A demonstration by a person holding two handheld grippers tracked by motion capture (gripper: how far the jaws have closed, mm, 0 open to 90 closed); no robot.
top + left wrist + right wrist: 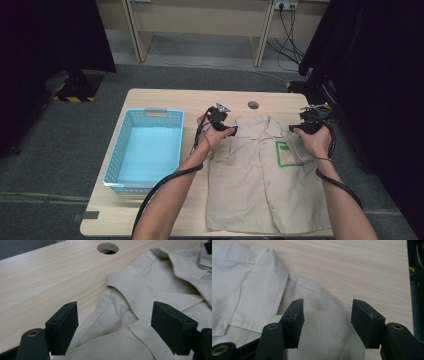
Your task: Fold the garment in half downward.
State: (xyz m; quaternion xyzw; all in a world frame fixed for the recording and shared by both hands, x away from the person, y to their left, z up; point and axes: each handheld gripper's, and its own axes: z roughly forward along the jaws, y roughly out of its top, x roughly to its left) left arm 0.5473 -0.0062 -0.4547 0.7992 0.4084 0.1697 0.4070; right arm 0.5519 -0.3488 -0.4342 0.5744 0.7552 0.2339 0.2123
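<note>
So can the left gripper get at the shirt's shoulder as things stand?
Probably yes: the left gripper has its jaws open just above the beige shirt by the collar, nothing lying between them and the cloth.

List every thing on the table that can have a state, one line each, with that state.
Beige short-sleeved shirt: spread flat, front up, buttoned, collar towards the far edge.
Light blue perforated plastic basket: upright, empty, left of the shirt.
Left gripper: jaws open over the shirt's shoulder, not pressing the cloth.
Right gripper: jaws open over the other shoulder, cloth between them but not clamped.
Round hole in the light wooden table: uncovered.
</note>
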